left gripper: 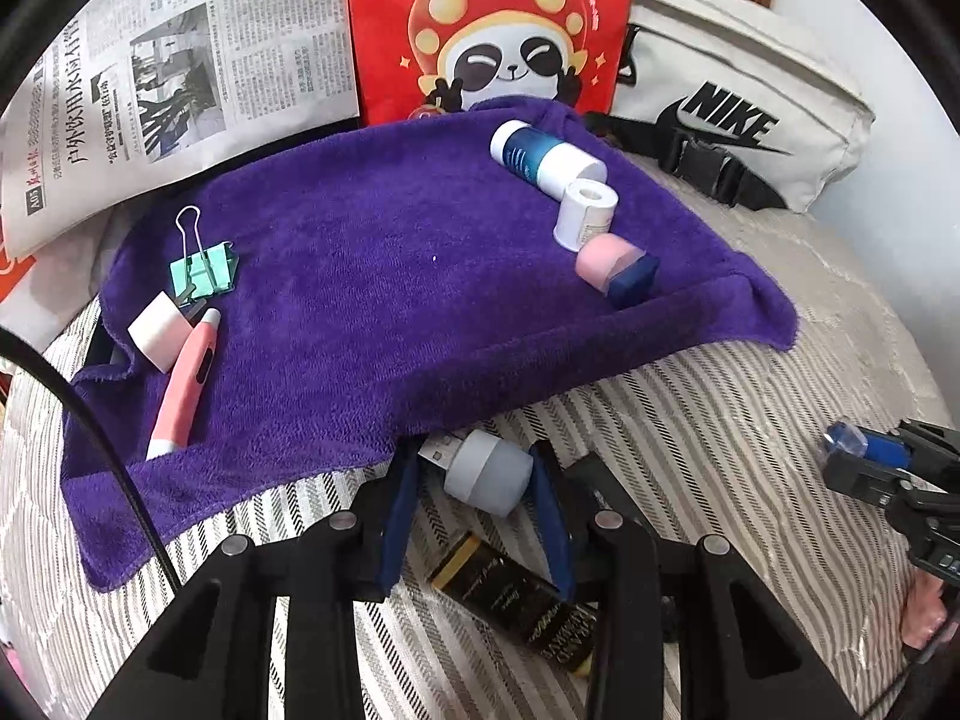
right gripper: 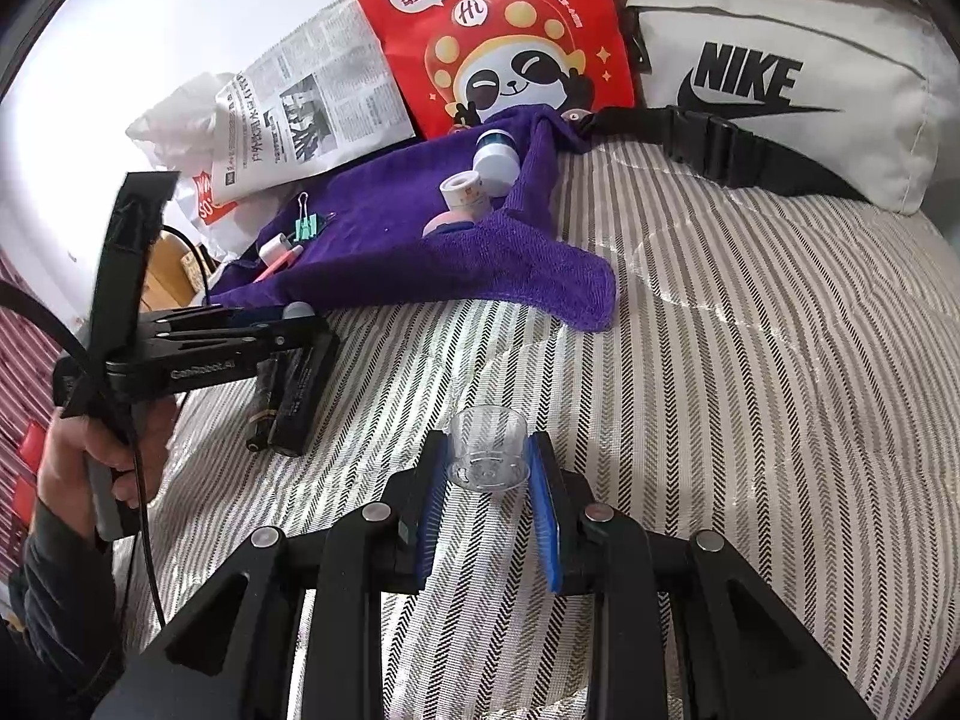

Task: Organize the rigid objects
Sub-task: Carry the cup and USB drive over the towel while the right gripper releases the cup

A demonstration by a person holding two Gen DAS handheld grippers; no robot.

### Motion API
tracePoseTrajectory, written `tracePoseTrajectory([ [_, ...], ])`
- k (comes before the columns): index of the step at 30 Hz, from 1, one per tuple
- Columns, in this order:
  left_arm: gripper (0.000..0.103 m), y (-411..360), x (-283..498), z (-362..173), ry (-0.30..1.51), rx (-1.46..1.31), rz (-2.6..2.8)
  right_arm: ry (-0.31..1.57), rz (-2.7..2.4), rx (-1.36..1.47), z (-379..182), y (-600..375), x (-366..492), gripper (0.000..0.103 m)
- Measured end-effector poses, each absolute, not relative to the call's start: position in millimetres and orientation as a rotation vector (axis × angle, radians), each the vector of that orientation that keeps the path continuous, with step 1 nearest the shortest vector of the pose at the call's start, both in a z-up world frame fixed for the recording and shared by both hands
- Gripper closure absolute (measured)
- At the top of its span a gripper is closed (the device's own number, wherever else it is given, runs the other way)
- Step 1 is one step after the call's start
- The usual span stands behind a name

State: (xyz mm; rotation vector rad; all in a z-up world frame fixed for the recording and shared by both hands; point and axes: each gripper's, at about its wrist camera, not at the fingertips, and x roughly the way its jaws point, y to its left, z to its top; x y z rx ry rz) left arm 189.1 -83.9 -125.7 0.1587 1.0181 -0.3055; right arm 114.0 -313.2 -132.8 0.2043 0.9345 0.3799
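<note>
My left gripper (left gripper: 474,468) is shut on a grey USB lamp (left gripper: 489,471) at the near edge of the purple towel (left gripper: 372,276). Below it a black bottle with gold lettering (left gripper: 516,600) lies on the striped cover. On the towel lie a green binder clip (left gripper: 204,276), a white block (left gripper: 159,330), a pink pen-shaped device (left gripper: 186,384), a blue-and-white bottle (left gripper: 540,156), a white roll (left gripper: 585,213) and a pink-and-navy piece (left gripper: 612,270). My right gripper (right gripper: 487,450) is shut on a clear plastic cup (right gripper: 489,450) above the cover, right of the left gripper (right gripper: 282,315).
A red panda bag (left gripper: 492,30), a newspaper (left gripper: 180,72) and a white Nike pouch (left gripper: 738,96) with a black buckled strap stand behind the towel. The striped bed cover (right gripper: 750,360) stretches to the right. A person's hand (right gripper: 90,456) holds the left gripper's handle.
</note>
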Motion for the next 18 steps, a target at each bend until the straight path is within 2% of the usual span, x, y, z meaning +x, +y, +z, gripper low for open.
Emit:
tracePoseTrajectory([
  [7,0.068,-75,176,-118,1.008,0.158,-0.310,0.938,0.409,0.184,-125,-303,112,0.076],
  [18,0.068,-33,162,-98,0.959,0.045,-0.311,0.888,0.447,0.116,-83,-287,123,0.076],
])
